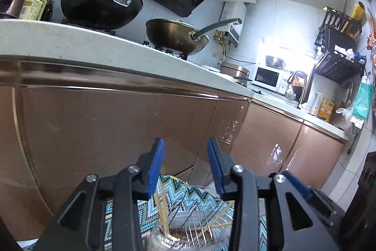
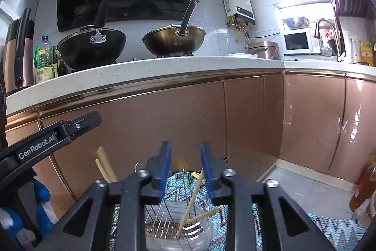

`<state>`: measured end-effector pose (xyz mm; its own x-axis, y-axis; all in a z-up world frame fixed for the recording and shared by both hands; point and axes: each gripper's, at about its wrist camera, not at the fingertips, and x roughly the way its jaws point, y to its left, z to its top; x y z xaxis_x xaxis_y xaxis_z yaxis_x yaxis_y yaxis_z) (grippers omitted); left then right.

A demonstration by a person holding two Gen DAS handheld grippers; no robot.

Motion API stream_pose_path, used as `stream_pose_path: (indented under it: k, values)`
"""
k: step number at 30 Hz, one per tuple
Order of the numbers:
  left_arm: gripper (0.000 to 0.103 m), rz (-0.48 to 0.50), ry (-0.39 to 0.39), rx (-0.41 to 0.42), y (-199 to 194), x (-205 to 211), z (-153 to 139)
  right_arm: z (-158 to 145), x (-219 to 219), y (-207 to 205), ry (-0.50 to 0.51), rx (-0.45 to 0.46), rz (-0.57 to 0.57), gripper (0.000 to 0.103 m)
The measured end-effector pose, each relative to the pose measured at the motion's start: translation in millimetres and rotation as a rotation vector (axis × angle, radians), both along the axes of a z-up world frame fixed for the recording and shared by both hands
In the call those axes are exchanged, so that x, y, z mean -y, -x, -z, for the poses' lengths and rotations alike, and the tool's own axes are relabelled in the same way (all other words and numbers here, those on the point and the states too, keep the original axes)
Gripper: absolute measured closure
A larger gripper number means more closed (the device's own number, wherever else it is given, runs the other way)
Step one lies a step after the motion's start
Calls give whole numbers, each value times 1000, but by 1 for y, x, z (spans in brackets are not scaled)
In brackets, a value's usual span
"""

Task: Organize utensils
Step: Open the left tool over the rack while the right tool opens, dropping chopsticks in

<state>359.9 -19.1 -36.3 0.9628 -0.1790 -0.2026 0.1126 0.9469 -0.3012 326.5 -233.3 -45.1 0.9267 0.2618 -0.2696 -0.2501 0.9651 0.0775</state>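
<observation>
While both tools hang low in front of the cabinets, notes as follows:

Setting: kitchen floor level; patterned mat (image 2: 329,229) underfoot; countertop (image 2: 164,67) far and above, carrying a black wok (image 2: 91,48) at left and a bronze wok (image 2: 174,41) to its right.

Left gripper (image 1: 185,157): jaws parted to a moderate gap; nothing between the blue pads; no contact with any utensil visible.

Right gripper (image 2: 185,157): jaws parted slightly narrower; also empty; one chopstick passes behind the right pad in this view but is not pinched.

Task item: wooden chopsticks (image 2: 192,204); they lean loosely, splayed, inside a clear container (image 2: 202,234) with a wire rack (image 2: 164,208) set in it, near and low, directly under both tools; two more wooden sticks (image 2: 105,164) stand up at the left, beside the left tool's body; what holds them is hidden.

Step in hand (judgement): a release looks just done or a pick about to start; chopsticks already sit in the container, so part of the sorting appears complete; how many utensils remain cannot be told.

Next move (judgement): if more sticks are to go in, lift clear without snagging the leaning ends; if straightening them, close on a single stick near its upper end; thin round wood will roll, so a square, centred pinch is needed.

Risk: knocking the light container over on the soft mat.
</observation>
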Motion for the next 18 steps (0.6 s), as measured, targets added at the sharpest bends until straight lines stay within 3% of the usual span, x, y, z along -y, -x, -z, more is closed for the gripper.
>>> stream_pose_path:
  k: [3, 7, 11, 15, 18]
  values:
    - [62, 6, 5, 2, 20, -13, -11, -13, 4, 18, -6, 5, 7, 67]
    - [60, 7, 2, 2, 55, -28, -29, -31, 6, 51, 11, 20, 13, 52]
    - [58, 20, 19, -2, 90, -36, -41, -44, 13, 81, 28, -11, 6, 44]
    - [54, 55, 39, -28, 127, -39, -42, -47, 18, 113, 60, -35, 19, 33]
    - [53, 93, 66, -70, 147, -40, -37, -49, 21, 135, 94, -48, 46, 31]
